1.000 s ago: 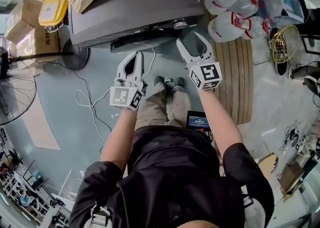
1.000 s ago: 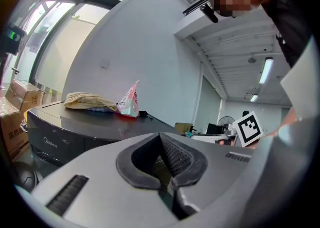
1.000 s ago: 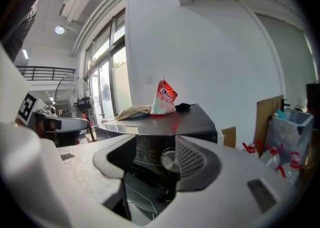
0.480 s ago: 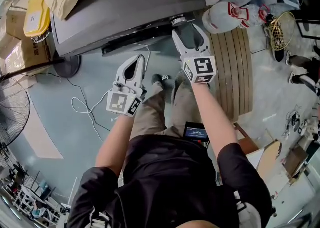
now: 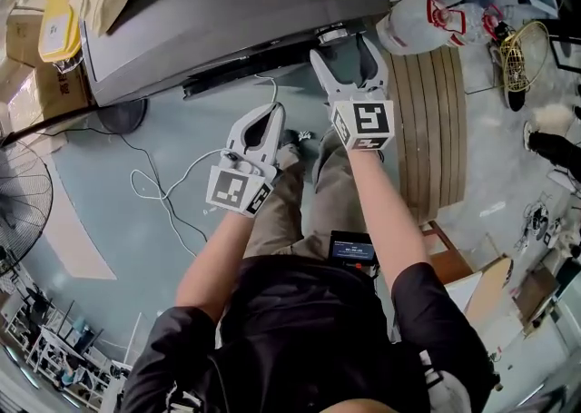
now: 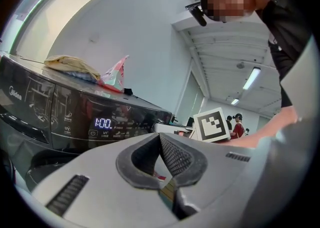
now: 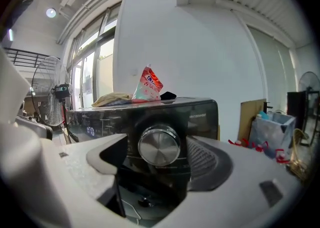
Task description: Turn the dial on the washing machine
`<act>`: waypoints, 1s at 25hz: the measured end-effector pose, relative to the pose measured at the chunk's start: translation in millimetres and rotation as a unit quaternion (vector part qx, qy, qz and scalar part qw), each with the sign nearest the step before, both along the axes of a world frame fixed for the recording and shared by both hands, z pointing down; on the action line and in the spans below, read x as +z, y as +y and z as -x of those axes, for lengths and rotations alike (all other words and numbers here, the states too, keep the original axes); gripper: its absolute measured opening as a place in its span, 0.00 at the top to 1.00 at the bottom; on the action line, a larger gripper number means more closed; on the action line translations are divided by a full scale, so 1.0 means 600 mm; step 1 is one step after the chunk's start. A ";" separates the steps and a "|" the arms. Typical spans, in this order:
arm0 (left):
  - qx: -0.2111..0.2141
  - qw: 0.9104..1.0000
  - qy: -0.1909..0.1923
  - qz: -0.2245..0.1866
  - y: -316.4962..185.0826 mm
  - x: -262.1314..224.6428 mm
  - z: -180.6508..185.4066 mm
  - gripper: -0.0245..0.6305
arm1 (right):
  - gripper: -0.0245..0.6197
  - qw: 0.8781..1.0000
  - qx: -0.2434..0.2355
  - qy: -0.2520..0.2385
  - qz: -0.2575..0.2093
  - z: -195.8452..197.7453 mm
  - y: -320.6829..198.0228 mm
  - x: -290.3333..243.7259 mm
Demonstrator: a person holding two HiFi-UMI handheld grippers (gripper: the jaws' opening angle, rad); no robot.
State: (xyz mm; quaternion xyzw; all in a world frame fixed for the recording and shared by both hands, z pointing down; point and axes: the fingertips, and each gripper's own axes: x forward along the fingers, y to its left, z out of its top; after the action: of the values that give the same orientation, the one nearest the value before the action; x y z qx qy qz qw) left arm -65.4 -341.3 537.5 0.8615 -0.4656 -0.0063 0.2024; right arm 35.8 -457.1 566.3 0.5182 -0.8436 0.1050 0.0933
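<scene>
Grey floor (image 5: 109, 193) fills the head view, with the washing machine (image 5: 227, 12) ahead. Its dial (image 5: 331, 36) sits just beyond the right gripper (image 5: 343, 50), the nearer one.

Left gripper view: the left gripper (image 6: 161, 139) has its jaws pressed together, empty.

Right gripper view: the jaws have just been opening wide. The dial is centred straight ahead in their gap, unpinched.

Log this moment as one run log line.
right tool: just opened wider, dial lined up between jaws, not gripped | left tool: shut, empty
</scene>
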 end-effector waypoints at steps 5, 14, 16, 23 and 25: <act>0.005 1.000 0.002 0.000 -0.006 0.008 0.003 0.97 | 0.42 1.000 -0.004 0.016 -0.008 0.008 -0.016 0.010; 0.013 1.000 -0.005 0.001 -0.010 0.027 0.003 0.97 | 0.42 1.000 0.009 0.023 -0.013 -0.002 -0.026 0.021; 0.015 1.000 -0.007 0.004 -0.008 0.033 0.001 0.97 | 0.42 1.000 0.005 0.028 -0.013 -0.003 -0.025 0.024; 0.018 1.000 -0.004 0.011 -0.002 0.040 -0.013 0.97 | 0.44 0.999 -0.005 0.033 -0.007 0.000 -0.020 0.030; 0.019 1.000 -0.003 0.010 -0.003 0.039 -0.017 0.97 | 0.47 0.999 -0.007 0.034 -0.008 0.004 -0.018 0.031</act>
State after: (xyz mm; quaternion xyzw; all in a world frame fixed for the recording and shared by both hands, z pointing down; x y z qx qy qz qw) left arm -55.2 -342.8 561.2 0.8683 -0.4495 0.0048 0.2097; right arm 33.5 -467.9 584.9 0.5161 -0.8445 0.0800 0.1187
